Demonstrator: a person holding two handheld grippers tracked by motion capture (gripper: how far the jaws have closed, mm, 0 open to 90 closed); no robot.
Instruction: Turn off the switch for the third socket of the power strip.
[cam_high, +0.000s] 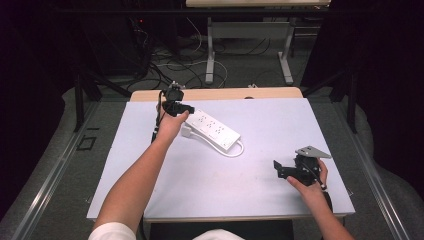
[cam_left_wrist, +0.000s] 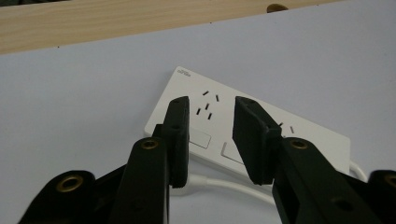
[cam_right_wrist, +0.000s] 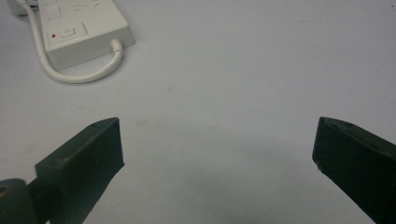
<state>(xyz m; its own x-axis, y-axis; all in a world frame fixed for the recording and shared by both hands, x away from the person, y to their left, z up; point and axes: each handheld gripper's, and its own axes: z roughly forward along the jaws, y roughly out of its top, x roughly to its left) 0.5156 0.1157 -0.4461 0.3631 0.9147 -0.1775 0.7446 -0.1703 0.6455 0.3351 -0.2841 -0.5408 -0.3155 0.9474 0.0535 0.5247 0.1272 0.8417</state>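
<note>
Hovering over the white plastic power strip (cam_left_wrist: 243, 135) at the counter's (cam_high: 210, 185) far left, left gripper (cam_left_wrist: 212, 126) has narrowly parted jaws, nothing grabbed yet; right gripper (cam_right_wrist: 217, 154) idles wide open.

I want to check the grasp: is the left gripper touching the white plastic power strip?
Cannot tell. In the left gripper view, the left gripper sits over the white power strip, jaws parted; no view shows contact or gap plainly.
</note>
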